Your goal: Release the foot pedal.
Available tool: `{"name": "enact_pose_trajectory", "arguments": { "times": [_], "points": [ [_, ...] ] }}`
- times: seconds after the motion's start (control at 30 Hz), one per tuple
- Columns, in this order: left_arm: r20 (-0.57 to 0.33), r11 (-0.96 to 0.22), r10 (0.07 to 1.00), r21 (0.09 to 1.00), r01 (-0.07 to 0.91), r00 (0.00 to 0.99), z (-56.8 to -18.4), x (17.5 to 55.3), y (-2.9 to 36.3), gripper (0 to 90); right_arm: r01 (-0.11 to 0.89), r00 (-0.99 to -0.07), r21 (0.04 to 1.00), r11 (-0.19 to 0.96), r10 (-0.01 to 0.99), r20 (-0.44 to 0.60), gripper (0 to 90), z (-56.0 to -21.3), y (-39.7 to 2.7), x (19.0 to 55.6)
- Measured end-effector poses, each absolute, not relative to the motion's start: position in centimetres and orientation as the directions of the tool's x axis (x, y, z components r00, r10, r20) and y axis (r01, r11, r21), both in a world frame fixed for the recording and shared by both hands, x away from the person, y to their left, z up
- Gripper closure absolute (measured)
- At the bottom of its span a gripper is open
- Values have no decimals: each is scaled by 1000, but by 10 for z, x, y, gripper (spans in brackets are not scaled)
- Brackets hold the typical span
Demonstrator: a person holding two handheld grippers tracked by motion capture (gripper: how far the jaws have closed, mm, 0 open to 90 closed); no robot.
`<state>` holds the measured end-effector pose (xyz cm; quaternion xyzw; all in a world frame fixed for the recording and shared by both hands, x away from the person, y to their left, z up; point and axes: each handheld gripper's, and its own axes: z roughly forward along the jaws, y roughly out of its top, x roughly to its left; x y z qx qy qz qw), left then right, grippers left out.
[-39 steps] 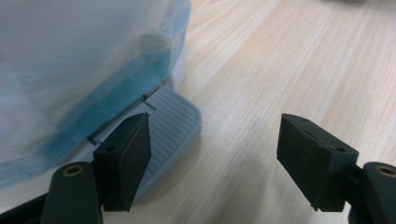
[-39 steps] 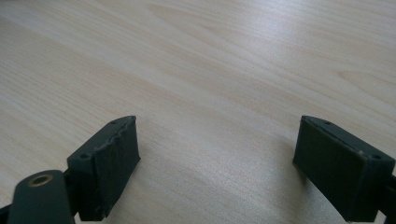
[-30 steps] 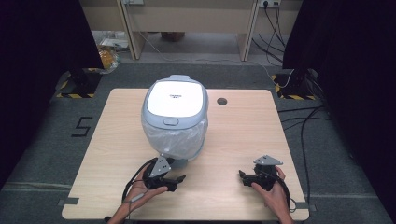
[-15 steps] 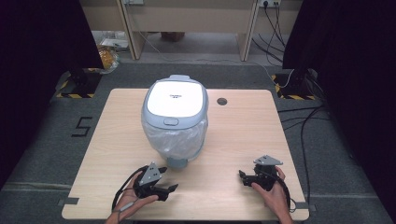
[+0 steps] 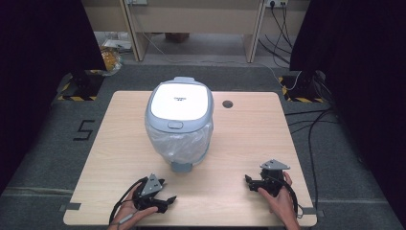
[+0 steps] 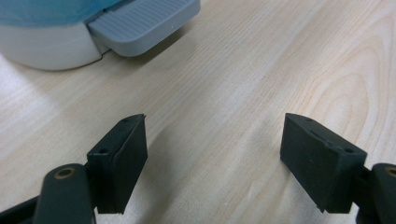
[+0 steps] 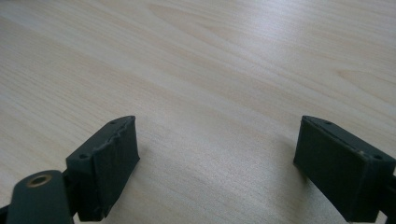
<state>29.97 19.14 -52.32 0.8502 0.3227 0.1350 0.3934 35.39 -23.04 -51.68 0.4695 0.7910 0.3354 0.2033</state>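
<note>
A pedal bin (image 5: 179, 103) with a white lid and a clear plastic liner stands in the middle of the wooden table (image 5: 249, 139). Its grey foot pedal (image 5: 181, 166) faces the near edge. My left gripper (image 5: 167, 201) lies low near the front edge, left of centre, open and holding nothing. In the left gripper view the gripper (image 6: 215, 126) points at bare wood, with the pedal (image 6: 140, 21) and the bin's white base (image 6: 46, 49) ahead to the upper left. My right gripper (image 5: 249, 183) rests at the front right, also open, over bare wood (image 7: 217, 123).
A dark round cable hole (image 5: 227, 103) sits in the tabletop right of the bin. Cables (image 5: 311, 124) trail on the floor past the table's right edge. A "5" (image 5: 84, 129) is marked on the floor at the left. A desk frame (image 5: 191, 19) stands beyond the table.
My left gripper has drawn back from the pedal toward the near edge and a little leftward. The right gripper and the bin have stayed where they were.
</note>
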Motion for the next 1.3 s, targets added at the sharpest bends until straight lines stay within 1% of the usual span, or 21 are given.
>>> {"name": "enact_pose_trajectory", "arguments": {
  "times": [0.6,0.7,0.77,1.3],
  "points": [
    [-30,-483,650,754,444,759,-523,301,191,213,617,-450,721,316,893,-7,129,-517,-229,346],
    [-30,-482,651,756,443,759,-523,302,191,213,617,-453,719,318,891,-5,110,-517,-228,346],
    [-30,-482,651,756,443,759,-523,302,191,213,616,-469,713,334,883,-9,79,-517,-228,346],
    [-29,-483,649,756,442,760,-523,302,191,214,617,-474,710,338,880,-7,63,-517,-227,346]
  ]
}}
